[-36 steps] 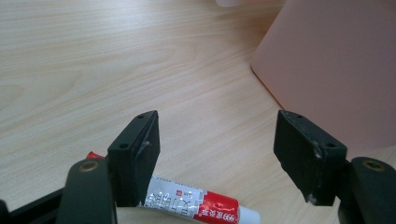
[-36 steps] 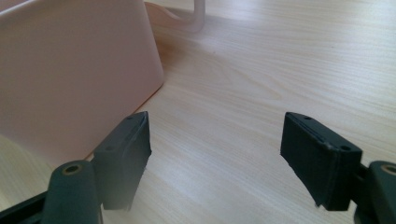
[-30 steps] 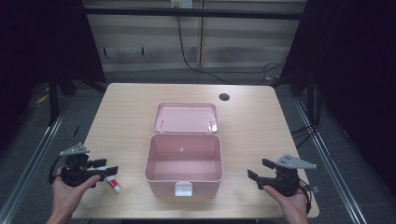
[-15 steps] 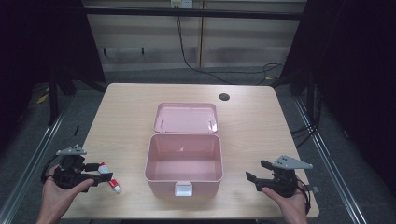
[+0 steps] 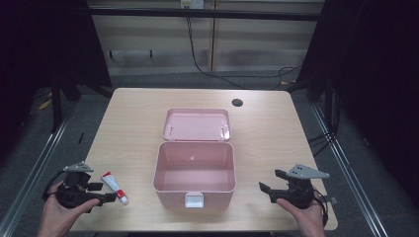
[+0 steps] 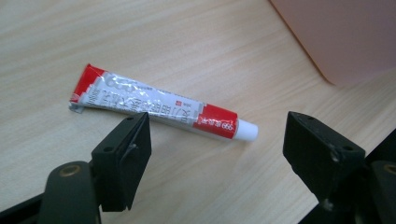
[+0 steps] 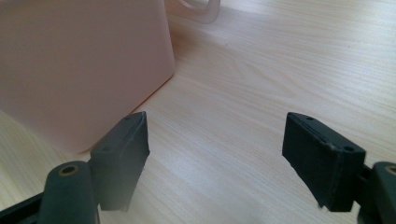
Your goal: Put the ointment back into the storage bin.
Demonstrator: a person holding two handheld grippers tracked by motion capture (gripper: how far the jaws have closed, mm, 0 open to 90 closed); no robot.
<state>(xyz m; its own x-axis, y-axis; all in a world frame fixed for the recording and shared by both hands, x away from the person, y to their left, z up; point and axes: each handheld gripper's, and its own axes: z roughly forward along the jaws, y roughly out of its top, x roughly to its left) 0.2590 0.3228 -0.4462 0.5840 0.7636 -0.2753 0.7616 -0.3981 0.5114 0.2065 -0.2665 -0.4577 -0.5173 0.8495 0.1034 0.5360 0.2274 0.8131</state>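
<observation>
The left gripper [image 5: 109, 197] has its jaws wide apart, and they have just been opening; nothing is pressed between them. Just in front of the jaws lies a small tube [image 6: 159, 108], red and white with a white cap, flat on the table [image 5: 148, 118]. In the left gripper view the tube lies across the gap, beyond the jaw tips, its crimped end toward the left jaw and its cap toward the right one, with neither jaw pressing on it. I judge that the jaws stand this wide so that they can pass on both sides of the tube before closing.

The right gripper [image 5: 269, 183] is also fully open and holds nothing. It rests low near the table, apart from the box, probably waiting.

Between the two grippers stands a pink box [image 5: 194, 173], open, with its lid [image 5: 197, 124] laid back flat behind it. The inside looks empty, so the tube is likely meant to go in there. The tube is just beside the left wall of the box.

Both hands [image 5: 59, 212] come in from the near edge, each holding its gripper nearly level and pointing inward to the box.
</observation>
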